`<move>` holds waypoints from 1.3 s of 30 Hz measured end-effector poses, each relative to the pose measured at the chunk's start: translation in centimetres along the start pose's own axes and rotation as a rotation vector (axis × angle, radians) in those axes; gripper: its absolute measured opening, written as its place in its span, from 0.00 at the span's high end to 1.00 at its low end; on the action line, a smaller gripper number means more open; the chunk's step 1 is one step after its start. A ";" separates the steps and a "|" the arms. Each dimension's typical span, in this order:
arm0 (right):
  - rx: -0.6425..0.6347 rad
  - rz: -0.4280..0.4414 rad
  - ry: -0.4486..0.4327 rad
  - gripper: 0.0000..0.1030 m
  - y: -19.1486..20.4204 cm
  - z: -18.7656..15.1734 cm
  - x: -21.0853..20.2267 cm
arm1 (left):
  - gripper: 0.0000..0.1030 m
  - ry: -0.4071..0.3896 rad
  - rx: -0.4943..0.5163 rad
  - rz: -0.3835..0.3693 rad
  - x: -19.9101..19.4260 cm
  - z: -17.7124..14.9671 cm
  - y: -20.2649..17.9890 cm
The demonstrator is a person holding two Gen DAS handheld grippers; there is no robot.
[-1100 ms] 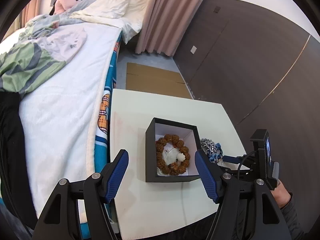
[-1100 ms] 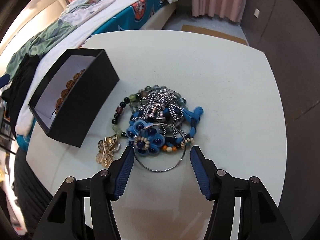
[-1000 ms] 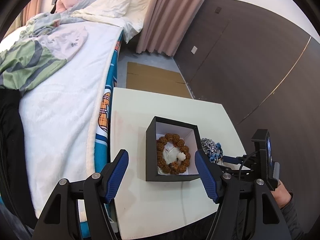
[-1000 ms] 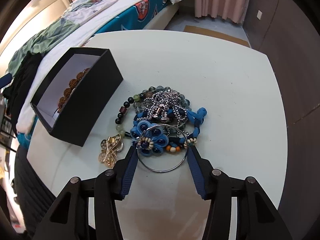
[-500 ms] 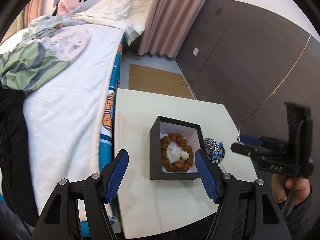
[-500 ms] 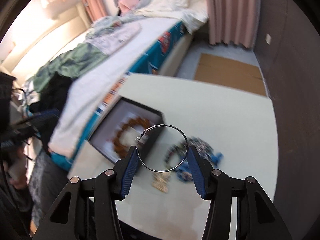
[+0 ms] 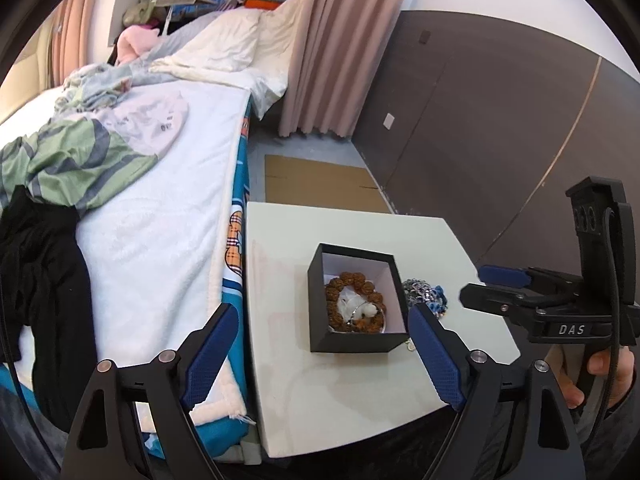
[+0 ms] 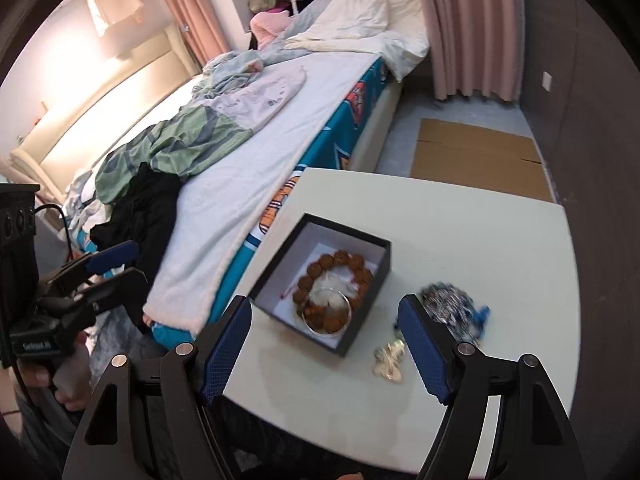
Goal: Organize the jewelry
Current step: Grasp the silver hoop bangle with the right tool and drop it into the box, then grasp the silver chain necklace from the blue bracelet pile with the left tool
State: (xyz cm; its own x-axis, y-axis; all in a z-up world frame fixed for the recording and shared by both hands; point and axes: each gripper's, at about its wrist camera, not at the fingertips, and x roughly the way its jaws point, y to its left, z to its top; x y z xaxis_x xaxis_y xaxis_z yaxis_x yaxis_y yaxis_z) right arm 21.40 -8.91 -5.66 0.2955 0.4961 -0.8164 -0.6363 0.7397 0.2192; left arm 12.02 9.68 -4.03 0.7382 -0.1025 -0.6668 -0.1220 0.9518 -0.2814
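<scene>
A black box (image 7: 318,280) (image 8: 364,320) with a white inside stands on the white table (image 7: 340,400) (image 8: 480,232). In it lie a brown bead bracelet (image 7: 352,280) (image 8: 340,258) and a thin silver bangle (image 8: 327,312) on top of it. A pile of blue and silver jewelry (image 7: 424,298) (image 8: 452,304) lies right of the box, with a gold brooch (image 8: 388,362) near it. My left gripper (image 7: 320,354) is open and empty, high above the table's near edge. My right gripper (image 8: 324,340) is open and empty, above the box; it shows in the left wrist view (image 7: 480,282).
A bed (image 7: 152,208) (image 8: 248,152) with white blanket, green and black clothes runs along the table's left side. A dark wall panel (image 7: 480,128) stands to the right. Flat cardboard (image 7: 320,180) lies on the floor beyond the table, by pink curtains (image 7: 332,48).
My right gripper lifted the silver bangle off the pile, carried it over the box and opened; the bangle now lies in the box. My left gripper rose a little.
</scene>
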 end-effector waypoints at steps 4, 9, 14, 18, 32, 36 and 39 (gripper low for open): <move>0.024 -0.035 -0.068 0.00 -0.4 -1.3 -3.4 | 0.15 -0.031 0.038 -0.011 -1.8 -0.5 -1.3; 0.091 -0.050 -0.134 0.00 -1.0 -2.4 -6.6 | 0.15 -0.074 0.075 -0.030 -4.3 -0.9 -2.9; 0.108 -0.070 -0.135 0.00 -1.3 -2.8 -8.1 | 0.14 -0.091 0.147 -0.025 -5.7 -1.1 -5.2; 0.127 -0.096 -0.149 0.00 -2.4 -3.0 -9.4 | 0.14 -0.079 0.158 -0.022 -5.9 -1.0 -6.4; 0.279 -0.046 -0.168 0.00 -9.8 -6.9 -9.2 | 0.16 0.042 0.223 -0.054 0.8 -1.5 -12.5; 0.336 -0.023 -0.185 0.00 -12.7 -7.8 -8.4 | 0.23 0.101 0.246 -0.053 4.0 -1.2 -14.3; 0.369 -0.002 -0.184 0.01 -14.3 -8.4 -7.4 | 0.26 0.149 0.258 -0.042 6.5 -1.2 -15.2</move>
State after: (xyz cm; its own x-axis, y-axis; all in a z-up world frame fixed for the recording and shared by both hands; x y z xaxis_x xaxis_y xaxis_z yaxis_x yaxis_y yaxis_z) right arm 22.35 -26.92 -7.23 0.4404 0.5427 -0.7152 -0.3471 0.8376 0.4219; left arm 17.87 -5.77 -4.94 0.6309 -0.1663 -0.7578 0.0930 0.9859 -0.1389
